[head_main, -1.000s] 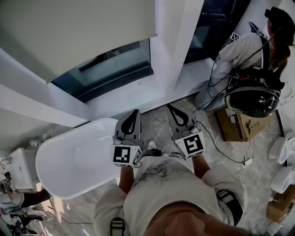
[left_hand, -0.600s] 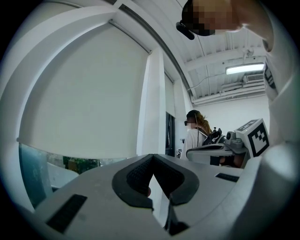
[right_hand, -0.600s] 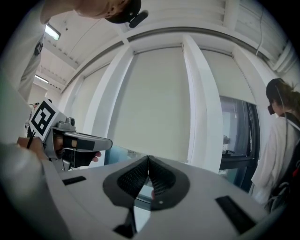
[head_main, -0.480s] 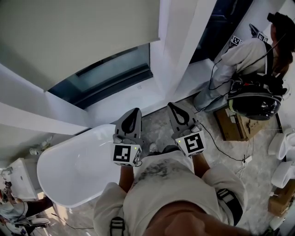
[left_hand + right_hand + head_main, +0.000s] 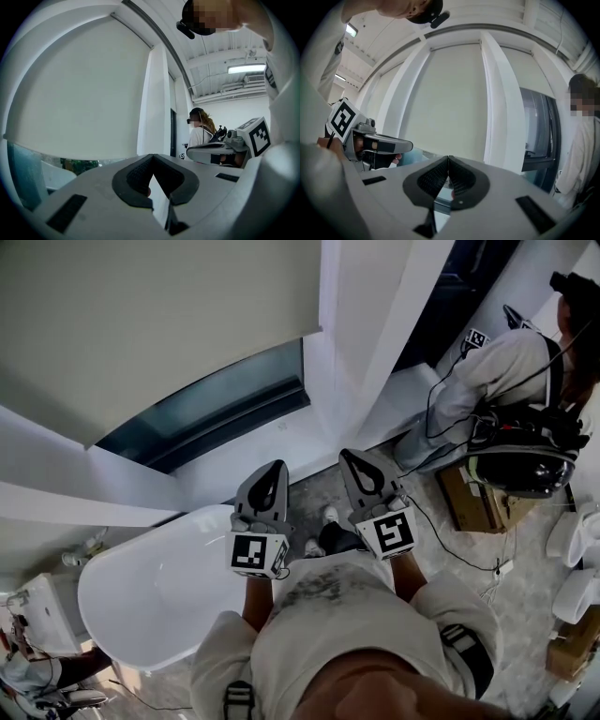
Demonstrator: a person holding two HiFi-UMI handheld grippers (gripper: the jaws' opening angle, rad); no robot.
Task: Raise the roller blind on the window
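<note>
While held level and side by side, the left gripper (image 5: 274,468) and right gripper (image 5: 350,457) are seen with ribbed dark pads pressed together, nothing between them. The hands holding them are hidden behind the marker cubes (image 5: 258,554). Well apart beyond, the matte cream roller blind (image 5: 141,324) is drawn over most of the window glass (image 5: 225,399); its top is cut off. A glossy white bathtub (image 5: 159,587) is recorded lower left.

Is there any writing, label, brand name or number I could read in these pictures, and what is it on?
No readable words or numbers anywhere.
Marker cubes on the left gripper and right gripper: black-and-white square patterns, not letters.
Brown cardboard box on the floor: any print is too small to read.
</note>
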